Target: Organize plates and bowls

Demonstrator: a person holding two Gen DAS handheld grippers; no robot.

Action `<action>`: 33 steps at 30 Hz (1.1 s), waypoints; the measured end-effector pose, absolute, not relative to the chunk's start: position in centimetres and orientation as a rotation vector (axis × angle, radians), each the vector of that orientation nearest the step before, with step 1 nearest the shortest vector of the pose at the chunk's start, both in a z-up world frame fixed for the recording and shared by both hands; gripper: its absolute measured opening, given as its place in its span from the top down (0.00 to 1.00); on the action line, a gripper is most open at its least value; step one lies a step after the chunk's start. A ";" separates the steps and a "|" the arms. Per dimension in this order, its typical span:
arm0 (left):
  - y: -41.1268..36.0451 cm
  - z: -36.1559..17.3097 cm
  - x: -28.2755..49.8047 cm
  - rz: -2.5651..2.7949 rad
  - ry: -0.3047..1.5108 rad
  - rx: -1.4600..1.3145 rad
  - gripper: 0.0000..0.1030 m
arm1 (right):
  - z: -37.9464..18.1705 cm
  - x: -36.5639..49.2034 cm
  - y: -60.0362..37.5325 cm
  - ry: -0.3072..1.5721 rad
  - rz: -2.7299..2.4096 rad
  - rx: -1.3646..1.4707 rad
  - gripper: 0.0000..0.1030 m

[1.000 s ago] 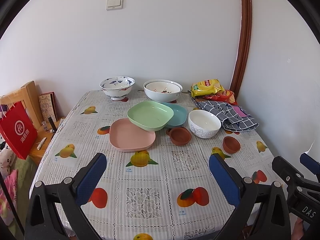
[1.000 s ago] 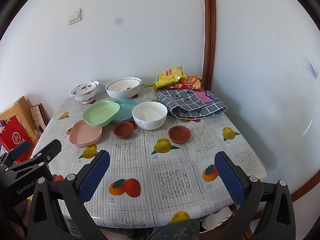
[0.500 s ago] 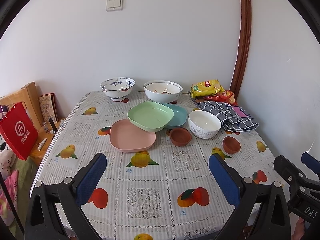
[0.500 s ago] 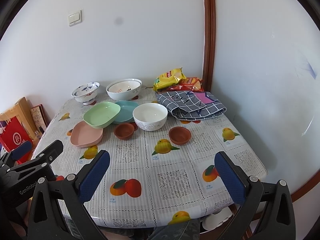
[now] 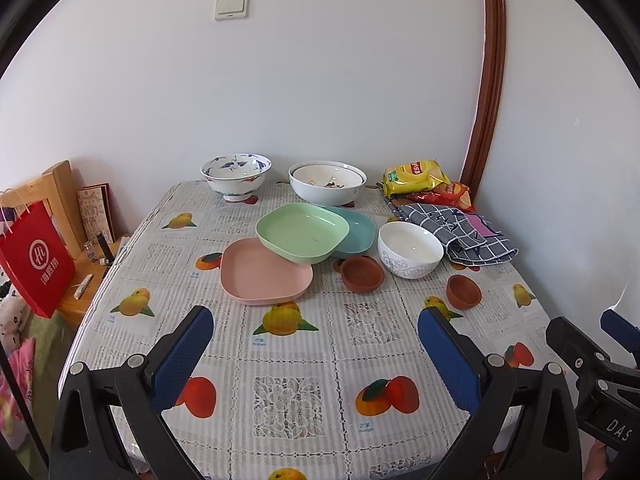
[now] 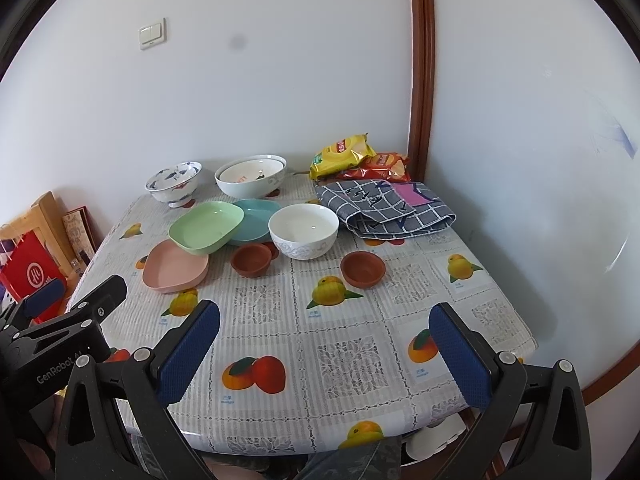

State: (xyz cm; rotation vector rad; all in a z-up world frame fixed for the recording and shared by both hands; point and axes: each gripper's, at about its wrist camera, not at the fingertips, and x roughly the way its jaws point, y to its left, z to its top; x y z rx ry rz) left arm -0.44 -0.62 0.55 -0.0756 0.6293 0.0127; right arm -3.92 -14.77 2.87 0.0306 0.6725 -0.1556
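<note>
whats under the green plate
The green plate rests tilted on two others: the pink plate on one side, the teal plate on the other. The parts of both beneath it are hidden.

Both units same build: black plastic frames, triangular cut-outs, silver screw heads at the finger pivots, blue textured pads. left gripper (image 5: 316, 354) body, seen lower left of right view, marked "GenRobot"; right gripper (image 6: 325, 354) body marked "DAS".

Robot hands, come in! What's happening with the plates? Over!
Left gripper open, right gripper open, both empty. Green plate leaning on pink plate and teal plate. Nothing blocking.
</note>
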 end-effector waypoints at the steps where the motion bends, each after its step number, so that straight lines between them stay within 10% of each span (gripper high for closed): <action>1: -0.6 0.6 -0.4 0.010 0.630 -0.077 0.00 | 2.9 -3.9 -14.8 0.672 -0.156 0.032 0.00; 33: 2.0 -2.9 7.8 -0.030 0.755 -0.092 0.00 | 1.3 4.6 -13.9 0.727 -0.089 0.104 0.00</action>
